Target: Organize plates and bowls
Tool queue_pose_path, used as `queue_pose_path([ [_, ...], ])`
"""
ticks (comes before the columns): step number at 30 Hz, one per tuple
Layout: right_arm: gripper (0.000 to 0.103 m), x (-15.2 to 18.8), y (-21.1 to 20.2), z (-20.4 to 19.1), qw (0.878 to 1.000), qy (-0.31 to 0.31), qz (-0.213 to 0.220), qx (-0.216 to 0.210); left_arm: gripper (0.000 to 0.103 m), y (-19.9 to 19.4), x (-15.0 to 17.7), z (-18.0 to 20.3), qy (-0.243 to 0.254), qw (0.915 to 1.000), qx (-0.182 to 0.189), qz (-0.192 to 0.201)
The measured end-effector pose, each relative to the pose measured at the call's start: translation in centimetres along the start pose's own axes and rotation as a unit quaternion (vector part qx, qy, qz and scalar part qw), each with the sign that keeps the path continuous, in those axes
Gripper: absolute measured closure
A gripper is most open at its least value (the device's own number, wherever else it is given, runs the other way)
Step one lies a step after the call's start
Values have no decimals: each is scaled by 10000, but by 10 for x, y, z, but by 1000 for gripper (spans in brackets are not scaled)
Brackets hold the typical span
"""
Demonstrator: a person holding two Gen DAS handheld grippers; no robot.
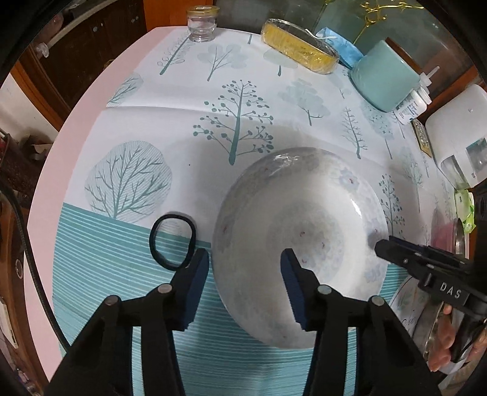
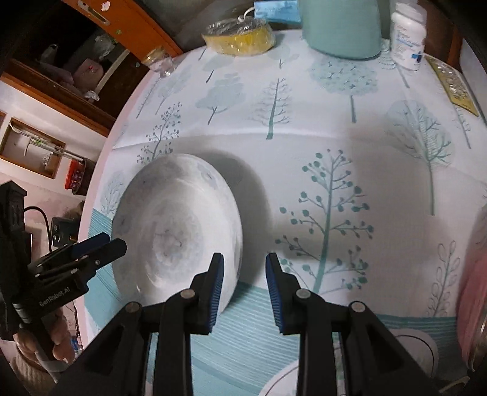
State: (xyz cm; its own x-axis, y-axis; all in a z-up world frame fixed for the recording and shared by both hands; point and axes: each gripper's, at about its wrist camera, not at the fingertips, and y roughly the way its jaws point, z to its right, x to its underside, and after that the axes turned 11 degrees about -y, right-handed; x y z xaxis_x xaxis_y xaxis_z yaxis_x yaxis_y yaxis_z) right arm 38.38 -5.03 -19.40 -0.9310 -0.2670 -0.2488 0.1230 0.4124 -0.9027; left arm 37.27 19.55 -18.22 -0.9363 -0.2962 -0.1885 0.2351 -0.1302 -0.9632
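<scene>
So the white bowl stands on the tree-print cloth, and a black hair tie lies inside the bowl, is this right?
Not quite. The hair tie is not inside the bowl; it lies on the cloth beside the bowl, at its left in the left wrist view. The white bowl does stand on the tree-print cloth.

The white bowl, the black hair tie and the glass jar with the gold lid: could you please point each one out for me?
white bowl [image 1: 304,243]: left wrist view, on its inner wall.
black hair tie [image 1: 154,243]: left wrist view, on the band's left side.
glass jar [image 1: 202,28]: left wrist view, on its clear body below the gold lid.
</scene>
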Motion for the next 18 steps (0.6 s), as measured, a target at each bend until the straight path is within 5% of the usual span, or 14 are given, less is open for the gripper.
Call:
queue_pose_path([
  [10,95,0,8,1,9998,55,-71,-166,93,12,-16,-8,53,9996,-196,-211],
  [18,97,2,8,2,9998,96,-71,-177,96,19,-20,-12,87,9991,-94,-408],
])
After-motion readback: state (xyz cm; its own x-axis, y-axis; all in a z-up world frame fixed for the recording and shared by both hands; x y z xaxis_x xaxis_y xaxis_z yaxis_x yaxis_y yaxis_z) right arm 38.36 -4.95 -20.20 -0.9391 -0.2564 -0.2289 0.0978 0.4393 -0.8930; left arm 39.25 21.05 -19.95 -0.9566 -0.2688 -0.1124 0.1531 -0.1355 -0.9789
